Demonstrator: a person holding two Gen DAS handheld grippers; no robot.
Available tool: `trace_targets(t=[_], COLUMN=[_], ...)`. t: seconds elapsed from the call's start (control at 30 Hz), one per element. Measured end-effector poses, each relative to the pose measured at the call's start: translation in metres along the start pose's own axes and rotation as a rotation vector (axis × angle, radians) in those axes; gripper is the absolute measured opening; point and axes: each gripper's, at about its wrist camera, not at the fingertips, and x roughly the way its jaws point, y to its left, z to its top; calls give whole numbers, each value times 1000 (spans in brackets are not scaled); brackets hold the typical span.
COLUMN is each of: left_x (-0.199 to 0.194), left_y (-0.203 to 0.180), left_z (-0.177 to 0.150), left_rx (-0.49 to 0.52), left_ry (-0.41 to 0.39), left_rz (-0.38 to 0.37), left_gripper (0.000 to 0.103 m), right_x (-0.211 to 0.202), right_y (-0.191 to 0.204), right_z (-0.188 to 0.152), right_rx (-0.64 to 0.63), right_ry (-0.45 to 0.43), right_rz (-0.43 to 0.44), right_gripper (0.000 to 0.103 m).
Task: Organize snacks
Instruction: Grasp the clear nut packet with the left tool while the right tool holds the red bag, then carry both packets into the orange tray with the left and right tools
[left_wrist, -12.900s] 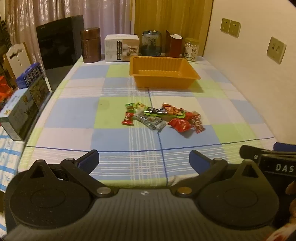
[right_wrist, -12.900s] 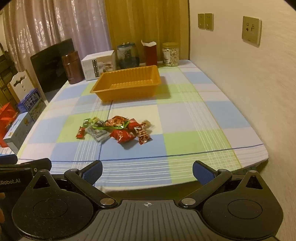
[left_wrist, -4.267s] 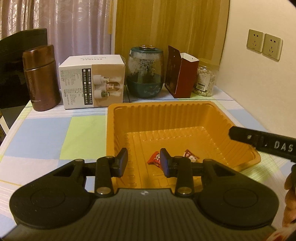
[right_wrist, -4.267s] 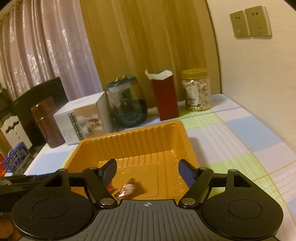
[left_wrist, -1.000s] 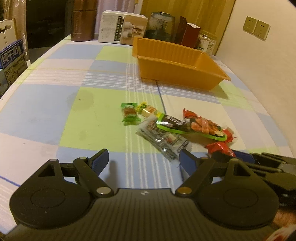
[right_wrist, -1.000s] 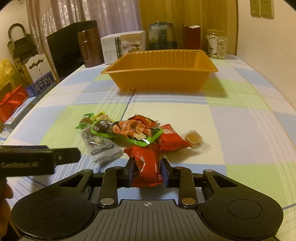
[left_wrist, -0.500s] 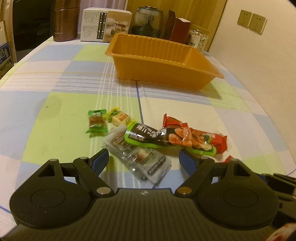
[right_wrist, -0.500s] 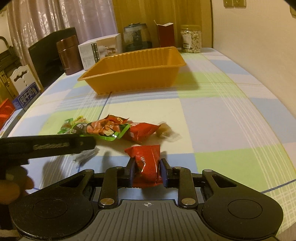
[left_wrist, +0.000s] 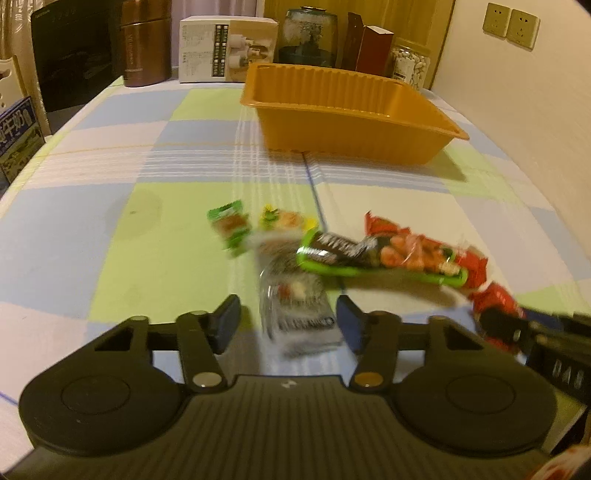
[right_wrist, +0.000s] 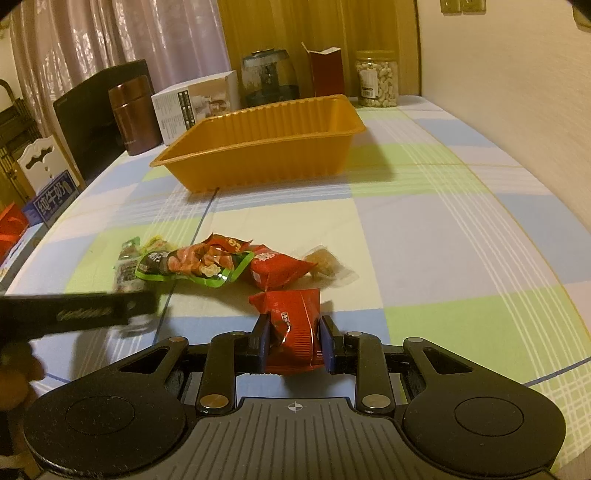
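My right gripper (right_wrist: 295, 345) is shut on a red snack packet (right_wrist: 293, 328), held just above the table; that packet also shows at the right of the left wrist view (left_wrist: 495, 301). My left gripper (left_wrist: 288, 323) is open around a clear silver-grey snack packet (left_wrist: 297, 314) lying on the cloth; its jaws stand either side, apart from it. Further out lies a pile: a long green-edged packet (left_wrist: 376, 254) (right_wrist: 192, 264), a red packet (right_wrist: 279, 271), a small brown sweet (right_wrist: 325, 267) and small green packets (left_wrist: 231, 225). The orange tray (left_wrist: 347, 122) (right_wrist: 266, 147) stands beyond.
At the table's back stand a brown flask (left_wrist: 146, 40), a white box (left_wrist: 225, 44), a glass jar (left_wrist: 308, 35), a red carton (left_wrist: 369, 46) and a nut jar (left_wrist: 408, 64). A dark chair (right_wrist: 92, 110) and boxes (right_wrist: 51, 199) are left of the table. The wall is on the right.
My left gripper has moved forward and down over the clear silver-grey packet and its jaws have narrowed around it. My right gripper still holds the red packet, drawn slightly back from the pile.
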Motion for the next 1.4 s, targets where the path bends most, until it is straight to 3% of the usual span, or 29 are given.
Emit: trace_targets(t=[0.17,0.53,0.7,1.07,1.4], left_x=[-6,15,20,-4,-45], left_y=[10,0,-5,6,1], left_z=[-3,11,17,4,3], left_rx=[15,198,246,176,143], left_ry=[-18,-39,-25,-28,-83], left_rz=[20,-19,-35,40,4], left_gripper=[50,50,36,34,34], right_x=[-1,1,2,-7,-22], right_y=[3,7,8,12,19], right_z=[1,1,1,5,10], right_rx=[-4,-13,-15,-18,-30], right_ry=[-6,-3,-2,-27,-69], right_rz=[0,-5,-1,-6,5], right_gripper=[28,28,28,28,28])
